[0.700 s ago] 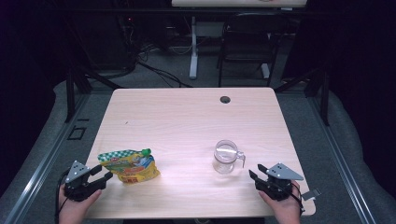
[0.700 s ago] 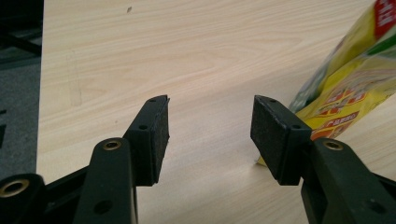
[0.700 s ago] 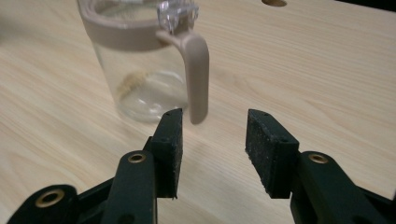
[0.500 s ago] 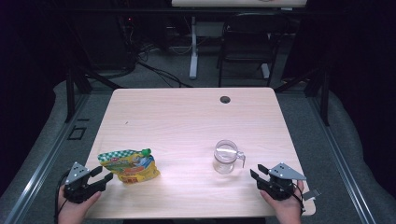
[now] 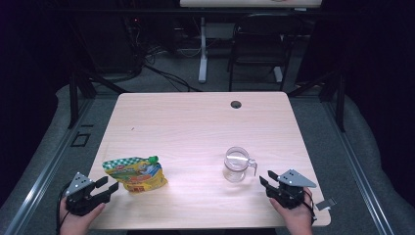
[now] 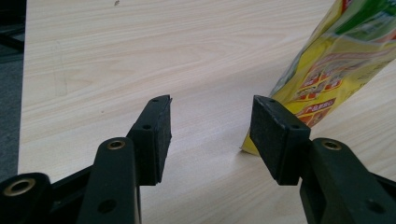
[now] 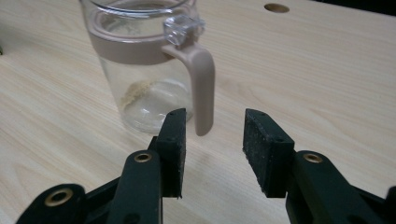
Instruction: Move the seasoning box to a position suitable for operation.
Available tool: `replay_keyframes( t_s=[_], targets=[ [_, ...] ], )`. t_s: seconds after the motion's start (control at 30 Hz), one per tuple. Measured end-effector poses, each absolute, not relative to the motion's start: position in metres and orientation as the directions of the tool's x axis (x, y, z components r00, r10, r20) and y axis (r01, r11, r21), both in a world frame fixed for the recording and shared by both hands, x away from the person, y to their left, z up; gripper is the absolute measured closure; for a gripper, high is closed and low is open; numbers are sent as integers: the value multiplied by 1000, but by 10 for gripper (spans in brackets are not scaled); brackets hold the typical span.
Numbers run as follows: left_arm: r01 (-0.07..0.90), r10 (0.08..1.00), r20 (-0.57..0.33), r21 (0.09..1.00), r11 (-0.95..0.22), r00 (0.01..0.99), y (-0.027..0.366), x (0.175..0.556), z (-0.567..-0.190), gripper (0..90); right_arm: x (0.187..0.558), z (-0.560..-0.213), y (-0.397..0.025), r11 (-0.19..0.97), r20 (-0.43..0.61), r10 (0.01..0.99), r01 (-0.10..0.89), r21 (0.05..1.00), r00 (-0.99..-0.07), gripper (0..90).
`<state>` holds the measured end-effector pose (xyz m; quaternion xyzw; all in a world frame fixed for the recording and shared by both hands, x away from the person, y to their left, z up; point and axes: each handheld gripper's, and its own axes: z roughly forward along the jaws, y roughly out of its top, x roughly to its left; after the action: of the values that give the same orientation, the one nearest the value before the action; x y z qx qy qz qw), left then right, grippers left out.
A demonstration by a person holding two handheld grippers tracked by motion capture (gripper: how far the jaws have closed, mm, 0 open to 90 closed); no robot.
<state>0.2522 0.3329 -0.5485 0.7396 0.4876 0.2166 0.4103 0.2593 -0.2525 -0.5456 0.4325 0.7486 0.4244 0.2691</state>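
From the high view, my left tool (image 5: 111,185) sits at the bench's (image 5: 195,127) near left corner, jaws apart and empty, pointing at the pouch (image 5: 135,172) that stands just beside it. My right tool (image 5: 265,180) is at the near right, jaws also apart and empty, aimed at the jug (image 5: 237,164), which stands near it. Pouch and jug are well apart from each other. A round hole (image 5: 236,104) sits near the bench's far edge.

In the left gripper view, my left tool (image 6: 211,122) is open wide with nothing but bare bench between the jaws. The pouch (image 6: 327,74) leans up on the right, its lower corner just beside the right jaw; I cannot tell if they touch.

In the right gripper view, my right tool (image 7: 214,135) is open with nothing held. The jug (image 7: 140,70) stands upright just ahead, clear, with a beige band and handle (image 7: 201,88). The handle hangs just past the jaw tips, in line with the gap. A little tan residue lies at the jug's bottom. The hole (image 7: 276,8) shows far off.
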Motion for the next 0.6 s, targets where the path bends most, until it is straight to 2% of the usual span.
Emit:
replay_keyframes(
  t_s=[0.03, 0.07, 0.23, 0.4, 0.47, 0.6],
  targets=[
    [545, 900, -82, 818, -185, 429, 333, 251, -548, 490, 260, -541, -244, 313, -94, 865, 384, 869, -492, 576],
    [543, 900, -80, 819, -186, 429, 333, 250, -548, 489, 261, -540, -241, 319, -101, 865, 382, 867, -492, 576],
    [540, 899, -70, 819, -195, 432, 332, 247, -547, 491, 273, -540, -228, 340, -101, 860, 414, 844, -501, 576],
    [538, 894, -85, 822, -187, 440, 332, 242, -545, 522, 291, -545, -219, 341, -109, 880, 455, 822, -463, 588],
    [529, 890, -80, 826, -193, 449, 330, 239, -543, 530, 297, -547, -218, 302, -78, 896, 473, 828, -437, 629],
    [525, 888, -69, 826, -204, 454, 328, 237, -543, 531, 298, -549, -218, 293, -64, 893, 467, 835, -445, 691]
  ],
)
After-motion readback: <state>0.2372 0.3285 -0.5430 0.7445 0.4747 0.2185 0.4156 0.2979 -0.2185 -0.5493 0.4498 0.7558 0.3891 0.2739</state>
